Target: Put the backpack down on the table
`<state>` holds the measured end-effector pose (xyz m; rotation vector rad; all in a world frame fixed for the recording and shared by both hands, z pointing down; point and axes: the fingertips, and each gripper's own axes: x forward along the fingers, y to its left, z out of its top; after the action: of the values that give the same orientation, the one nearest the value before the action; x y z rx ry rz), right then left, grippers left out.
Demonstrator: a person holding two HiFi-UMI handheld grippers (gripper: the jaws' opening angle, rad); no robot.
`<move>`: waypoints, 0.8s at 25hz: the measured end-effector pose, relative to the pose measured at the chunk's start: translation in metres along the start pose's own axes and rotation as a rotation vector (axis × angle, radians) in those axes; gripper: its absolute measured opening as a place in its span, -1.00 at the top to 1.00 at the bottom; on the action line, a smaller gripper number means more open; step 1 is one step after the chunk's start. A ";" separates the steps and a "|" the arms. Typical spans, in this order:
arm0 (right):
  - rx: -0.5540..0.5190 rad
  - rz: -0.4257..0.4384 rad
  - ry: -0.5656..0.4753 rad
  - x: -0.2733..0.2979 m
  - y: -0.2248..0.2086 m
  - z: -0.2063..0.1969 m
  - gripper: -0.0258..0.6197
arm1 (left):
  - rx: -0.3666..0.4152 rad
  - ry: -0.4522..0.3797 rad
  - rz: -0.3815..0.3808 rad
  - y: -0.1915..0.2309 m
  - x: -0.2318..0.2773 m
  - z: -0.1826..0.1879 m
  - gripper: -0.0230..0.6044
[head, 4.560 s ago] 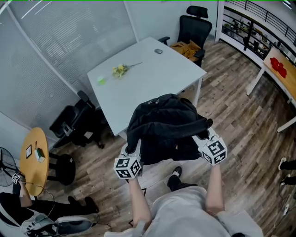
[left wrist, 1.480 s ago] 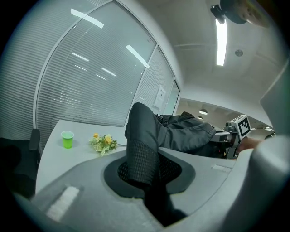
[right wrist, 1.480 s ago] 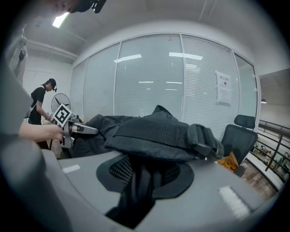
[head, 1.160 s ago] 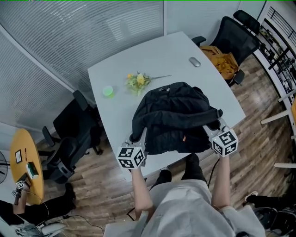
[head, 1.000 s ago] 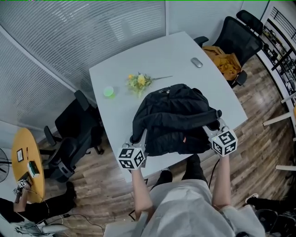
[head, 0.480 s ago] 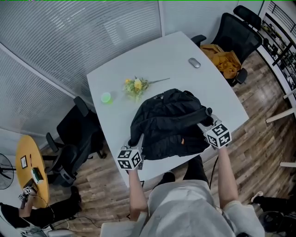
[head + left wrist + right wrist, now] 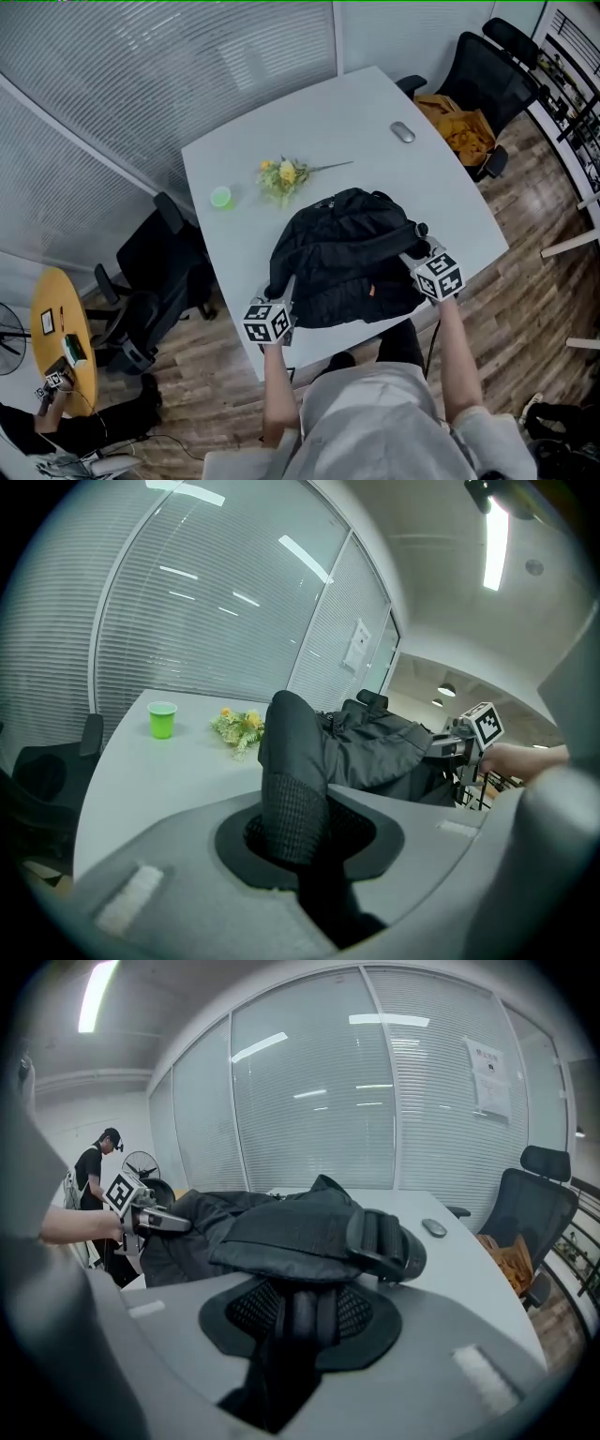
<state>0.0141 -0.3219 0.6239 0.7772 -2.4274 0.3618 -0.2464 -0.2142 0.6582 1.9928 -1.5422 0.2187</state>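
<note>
Both hand-held grippers have come down since the earlier frames, and the backpack with them. A few seconds ago it hung off the desk's near corner, above the wooden floor; now it sits low over the desk top. The left hand-held gripper has its jaws pinched together on a mesh-backed shoulder strap, and the right hand-held gripper is clamped the same way on the other strap. The black backpack slumps between them by the desk's near edge; whether its base bears fully on the surface cannot be told. Beyond it on the white desk lie a yellow flower sprig, a green cup and a grey mouse, the cup and mouse well apart from the bag
</note>
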 end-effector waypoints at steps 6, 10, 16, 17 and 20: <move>-0.020 0.017 0.021 0.015 -0.006 0.002 0.57 | -0.006 0.015 0.016 0.010 0.006 -0.003 0.69; -0.017 0.033 0.026 0.022 -0.010 -0.001 0.57 | -0.009 0.022 0.031 0.015 0.009 -0.007 0.69; 0.000 0.061 0.057 0.039 -0.020 -0.007 0.56 | -0.007 0.055 0.059 0.023 0.021 -0.012 0.69; 0.007 0.068 0.065 0.043 -0.023 -0.008 0.56 | -0.008 0.063 0.064 0.025 0.023 -0.013 0.69; 0.017 0.081 0.086 0.051 -0.030 -0.012 0.55 | -0.004 0.083 0.076 0.030 0.032 -0.012 0.69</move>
<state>0.0029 -0.3636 0.6655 0.6580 -2.3825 0.4388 -0.2611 -0.2377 0.6939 1.8999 -1.5658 0.3242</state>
